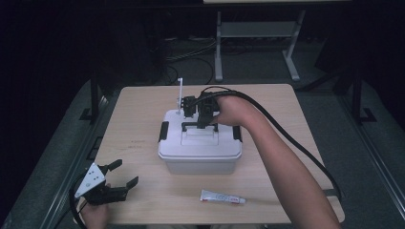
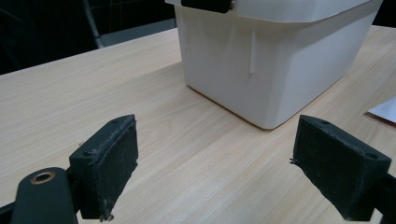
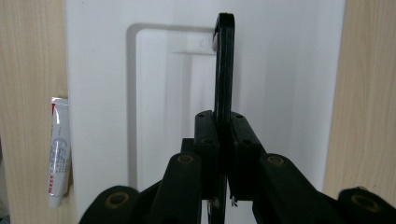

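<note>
At mid-table, your right gripper is clamped on the black handle of the white box.
Your left gripper rests at the near left corner of the table, jaws spread wide and holding nothing, just left of the box. Near the front edge, right of it, lies a tube.
</note>
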Available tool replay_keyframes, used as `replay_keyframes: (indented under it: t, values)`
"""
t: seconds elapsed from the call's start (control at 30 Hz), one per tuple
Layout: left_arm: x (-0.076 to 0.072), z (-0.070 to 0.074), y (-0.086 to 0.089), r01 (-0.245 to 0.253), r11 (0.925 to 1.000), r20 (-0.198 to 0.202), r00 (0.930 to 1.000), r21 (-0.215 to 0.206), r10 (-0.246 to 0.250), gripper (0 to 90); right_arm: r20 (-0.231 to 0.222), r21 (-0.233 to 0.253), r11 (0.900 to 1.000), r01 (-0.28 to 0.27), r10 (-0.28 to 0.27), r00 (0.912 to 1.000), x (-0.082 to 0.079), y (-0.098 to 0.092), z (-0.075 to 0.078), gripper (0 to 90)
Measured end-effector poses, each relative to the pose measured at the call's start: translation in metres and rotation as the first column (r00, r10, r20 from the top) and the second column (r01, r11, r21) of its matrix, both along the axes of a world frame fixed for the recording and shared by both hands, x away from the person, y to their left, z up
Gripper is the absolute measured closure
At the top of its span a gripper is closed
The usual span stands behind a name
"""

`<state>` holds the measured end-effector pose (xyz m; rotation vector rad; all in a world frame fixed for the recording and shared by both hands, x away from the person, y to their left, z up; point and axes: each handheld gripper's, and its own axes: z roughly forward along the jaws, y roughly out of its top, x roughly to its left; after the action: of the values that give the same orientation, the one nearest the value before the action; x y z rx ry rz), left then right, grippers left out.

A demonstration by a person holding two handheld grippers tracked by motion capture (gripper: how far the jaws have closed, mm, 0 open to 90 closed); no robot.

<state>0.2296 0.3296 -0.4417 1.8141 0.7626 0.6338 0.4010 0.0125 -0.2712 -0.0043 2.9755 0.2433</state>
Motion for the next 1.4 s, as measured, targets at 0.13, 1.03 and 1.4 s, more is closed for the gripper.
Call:
replay_keyframes:
  t: [0.13,1.03,1.4]
  values:
    - [0.000,0.000,-0.001,0.000,1.0000,0.001,1.0000,0.000,0.000,13.5,0.002,0.002,1.000,0.000,0.000,1.0000,0.001,0.000,0.000,83.5]
    - [0.000,0.000,-0.001,-0.001,1.0000,0.001,1.0000,0.001,0.001,13.5,0.003,0.026,1.000,-0.005,0.005,1.0000,-0.001,-0.003,0.007,83.7]
    - [0.000,0.000,-0.001,-0.001,1.0000,0.003,1.0000,0.002,0.001,13.5,0.014,0.042,0.999,-0.007,0.007,0.9999,-0.002,-0.003,0.013,83.8]
